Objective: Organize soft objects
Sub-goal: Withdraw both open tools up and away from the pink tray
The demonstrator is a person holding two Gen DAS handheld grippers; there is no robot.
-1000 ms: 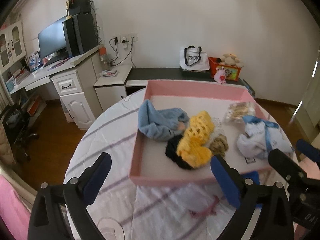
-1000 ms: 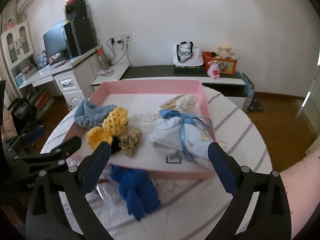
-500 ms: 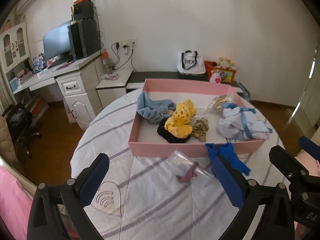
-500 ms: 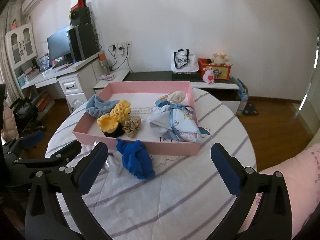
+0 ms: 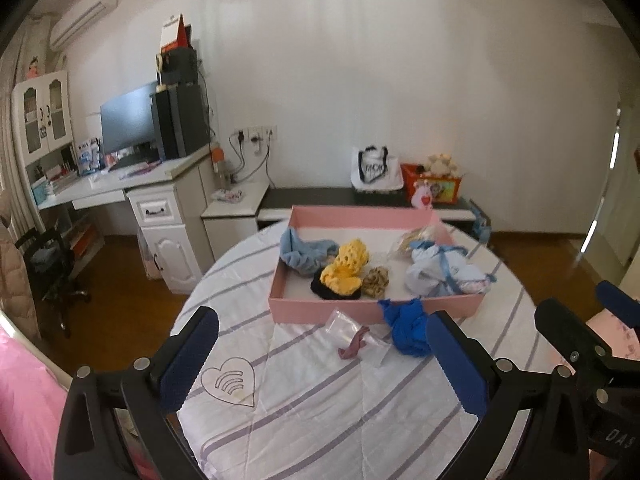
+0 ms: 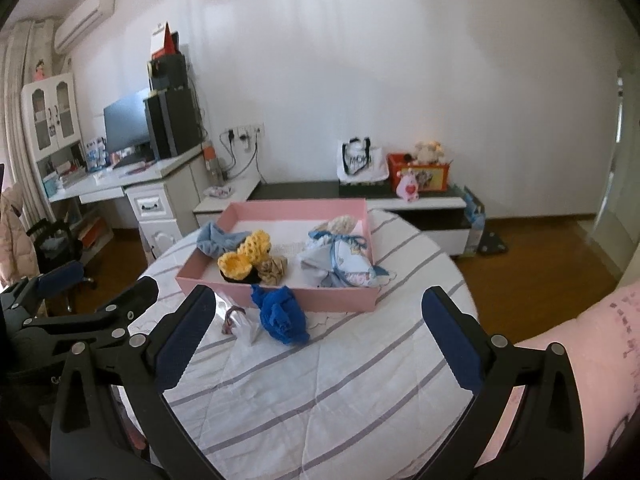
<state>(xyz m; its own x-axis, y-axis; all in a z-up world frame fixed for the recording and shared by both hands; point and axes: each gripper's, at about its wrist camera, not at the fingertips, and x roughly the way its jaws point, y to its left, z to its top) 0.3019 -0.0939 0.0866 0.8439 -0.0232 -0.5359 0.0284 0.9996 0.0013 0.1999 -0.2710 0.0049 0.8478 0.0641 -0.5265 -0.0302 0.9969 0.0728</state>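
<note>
We find both grippers empty and spread wide: the left gripper (image 5: 320,360) and the right gripper (image 6: 318,336) each hang above the near part of the tabletop (image 5: 320,420) with nothing between the fingers, well back from the work. The pink tray (image 5: 320,309) sits at the far side of the round tabletop and already carries a light blue cloth (image 5: 302,250), a yellow crocheted piece (image 5: 344,266) lying on something black, a tan scrunchie (image 5: 376,282), a pale blue bundle tied with ribbon (image 5: 444,272) and a small packet at its far right corner. Two things lie outside it, just in front of its near wall: a crumpled bright blue cloth (image 6: 282,314), which touches the wall, and beside it a clear plastic bag (image 6: 240,320) with a dark pink item inside. We judge the task to stand between picks, with most soft things stowed and these two left. The next move, in our judgement, calls for one gripper to go forward and down over the blue cloth, close on a raised fold and lift it clear of the tray wall; the bag is slippery and flat, and may need a pinch at its bunched end. The tabletop is covered by a white quilted cloth with purple stripes and a heart mark. Behind it we note a white desk with a monitor (image 5: 128,122), a low dark bench with a tote bag and a toy box, a wooden floor and a wall air conditioner.
</note>
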